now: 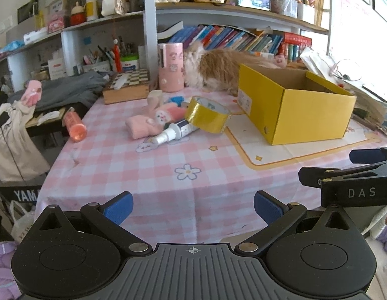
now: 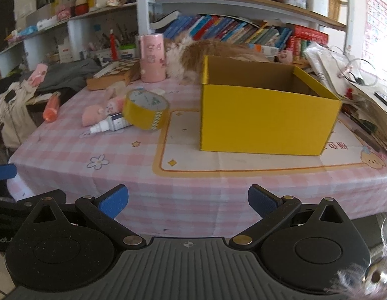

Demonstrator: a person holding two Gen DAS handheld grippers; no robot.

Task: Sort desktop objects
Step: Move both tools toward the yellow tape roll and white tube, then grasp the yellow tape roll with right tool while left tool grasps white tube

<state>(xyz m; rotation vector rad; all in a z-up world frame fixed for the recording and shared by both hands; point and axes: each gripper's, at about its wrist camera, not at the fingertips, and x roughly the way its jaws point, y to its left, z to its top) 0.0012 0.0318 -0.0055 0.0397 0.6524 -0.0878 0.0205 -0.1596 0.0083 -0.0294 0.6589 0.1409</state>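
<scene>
- So far nothing appears sorted: the yellow cardboard box point(image 2: 265, 122) stands open on the right side of the table, and the part of its inside that shows looks bare, though the near floor of it is hidden by its front wall.
- The left gripper point(image 1: 192, 208) hovers off the near edge of the table with its blue-padded fingers spread wide and nothing between them.
- The right gripper point(image 2: 188, 203) is likewise spread and empty, held near the table's front edge, facing the box.
- The loose things lie in a cluster left of the box, on the pink checked tablecloth point(image 1: 148, 172):
  - a roll of yellow tape point(image 1: 205, 115), tilted, resting against the other items and just beside the box's left corner;
  - a white squeeze bottle point(image 1: 173, 131) lying on its side, its nozzle pointing near-left, touching the tape;
  - a pink plush toy point(image 1: 153, 121) lying behind and left of the bottle.
- An orange-pink bottle point(image 1: 74, 125) lies at the far-left edge of the table, well apart from the cluster.
- A pink cylindrical holder point(image 1: 171, 67) stands upright at the far side, with a fluffy cat point(image 1: 213, 67) between it and the box.
- Judging from this, the whole job is left: each loose item has yet to be picked up and placed, presumably into the box.
</scene>
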